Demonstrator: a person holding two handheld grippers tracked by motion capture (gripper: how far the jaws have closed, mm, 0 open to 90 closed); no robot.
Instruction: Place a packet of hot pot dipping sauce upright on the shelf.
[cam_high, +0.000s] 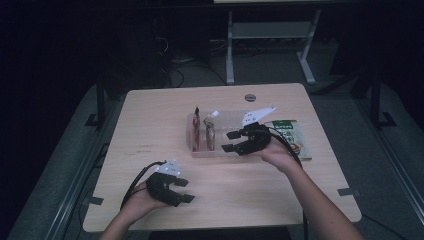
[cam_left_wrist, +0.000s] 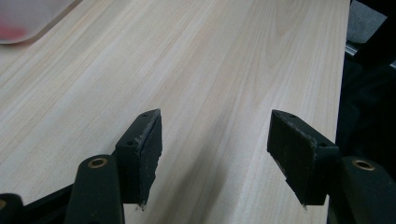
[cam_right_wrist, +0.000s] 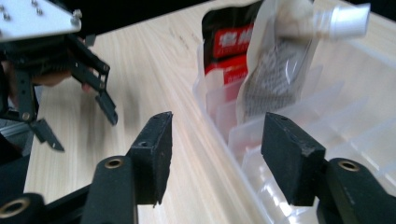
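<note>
**Pale wood table, dark room**

Light-grain table (cam_high: 150, 125) – dim floor and a white desk frame (cam_high: 230, 45) behind. Clear divided bin (cam_high: 197, 150) mid-table holds two pouches (cam_right_wrist: 261, 60); green packet (cam_high: 290, 135) beside it. Left gripper (cam_high: 182, 190) and right gripper (cam_high: 231, 141) both gape wide, holding nothing.

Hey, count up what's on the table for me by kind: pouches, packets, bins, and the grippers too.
Pouches standing in the bin: 2, a red one and a spouted silver one
Green snack packet: 1
Clear plastic bin: 1
Grippers: 2, left gripper and right gripper
Total: 6
</note>
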